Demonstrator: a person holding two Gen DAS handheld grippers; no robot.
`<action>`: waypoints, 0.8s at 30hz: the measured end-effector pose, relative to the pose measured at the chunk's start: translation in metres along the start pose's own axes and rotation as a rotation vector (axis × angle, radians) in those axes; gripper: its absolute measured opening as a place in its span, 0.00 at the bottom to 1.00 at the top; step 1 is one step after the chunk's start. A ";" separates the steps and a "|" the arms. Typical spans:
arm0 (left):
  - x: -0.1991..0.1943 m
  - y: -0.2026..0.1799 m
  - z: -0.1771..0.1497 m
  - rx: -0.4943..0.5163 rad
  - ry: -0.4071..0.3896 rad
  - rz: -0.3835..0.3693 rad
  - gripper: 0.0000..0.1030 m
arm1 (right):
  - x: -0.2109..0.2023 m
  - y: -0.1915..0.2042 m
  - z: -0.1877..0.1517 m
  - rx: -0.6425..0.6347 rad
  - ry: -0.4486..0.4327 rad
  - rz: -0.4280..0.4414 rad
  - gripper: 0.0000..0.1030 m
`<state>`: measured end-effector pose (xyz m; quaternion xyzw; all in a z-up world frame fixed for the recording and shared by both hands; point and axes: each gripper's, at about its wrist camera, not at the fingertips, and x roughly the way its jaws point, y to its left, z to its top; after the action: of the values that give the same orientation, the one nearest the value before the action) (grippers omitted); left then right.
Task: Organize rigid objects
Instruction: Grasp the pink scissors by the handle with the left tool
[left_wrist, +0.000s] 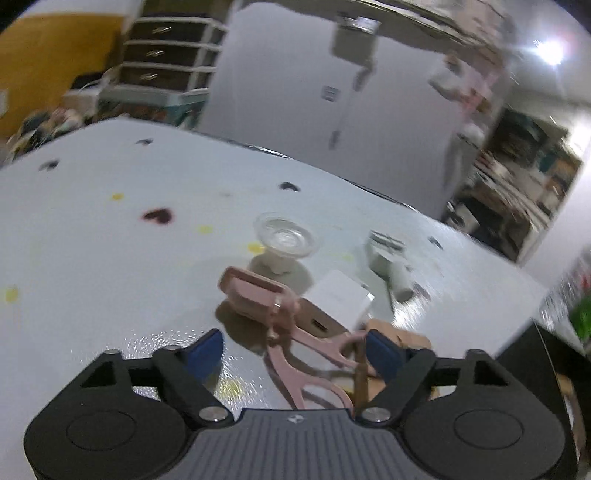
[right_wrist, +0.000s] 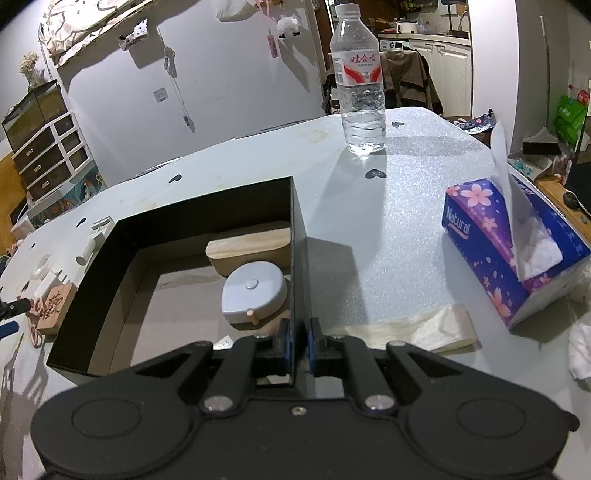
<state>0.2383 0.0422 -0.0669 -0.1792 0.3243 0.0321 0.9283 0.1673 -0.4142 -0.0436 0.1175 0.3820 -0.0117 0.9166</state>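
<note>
Left wrist view: the left gripper (left_wrist: 295, 349) hangs low over the worktop (left_wrist: 92, 229) with its blue pads spread wide — nothing between them is gripped. Just ahead of and partly between the fingers lies a pink eyelash curler (left_wrist: 275, 314), handles toward the camera, one handle loop close to the right pad. Judging from this, the curler is the next thing to be picked up, and the spread fingers are lined up for that. Beyond it sit a white charger block (left_wrist: 340, 301), a clear suction cup (left_wrist: 286, 236) on a white stub and a small white adapter (left_wrist: 388, 254), all bunched near the worktop's right edge. A wooden piece (left_wrist: 402, 339) is mostly hidden behind the right finger. The whole view is smeared by motion, so whether the pad touches the curler cannot be told.

Right wrist view: the right gripper (right_wrist: 298, 343) is pressed together on the right wall of the black box (right_wrist: 184, 206), pinching the thin card edge — likely to steady the box while things go in. Inside, against that wall, lie a wooden block (right_wrist: 251, 245) and a grey-blue rounded case (right_wrist: 255, 291); what sits beneath the case is cut off by the gripper. Left of the box, near the worktop's left edge, a carved wooden tile (right_wrist: 53, 306) and pale oddments wait, too small to name. A water bottle (right_wrist: 360, 85) stands at the far edge, a tissue box (right_wrist: 517, 251) at the right.
</note>
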 end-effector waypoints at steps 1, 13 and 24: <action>0.002 0.003 0.000 -0.033 -0.012 0.015 0.70 | 0.000 0.000 0.000 0.001 0.000 0.000 0.09; 0.013 -0.006 -0.002 0.010 -0.034 0.049 0.28 | 0.002 -0.001 0.000 0.007 0.003 0.000 0.09; -0.013 -0.001 0.003 0.036 -0.091 0.044 0.27 | 0.003 -0.001 0.000 0.007 0.004 0.000 0.09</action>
<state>0.2298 0.0425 -0.0563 -0.1537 0.2862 0.0547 0.9442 0.1695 -0.4149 -0.0458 0.1205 0.3837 -0.0128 0.9155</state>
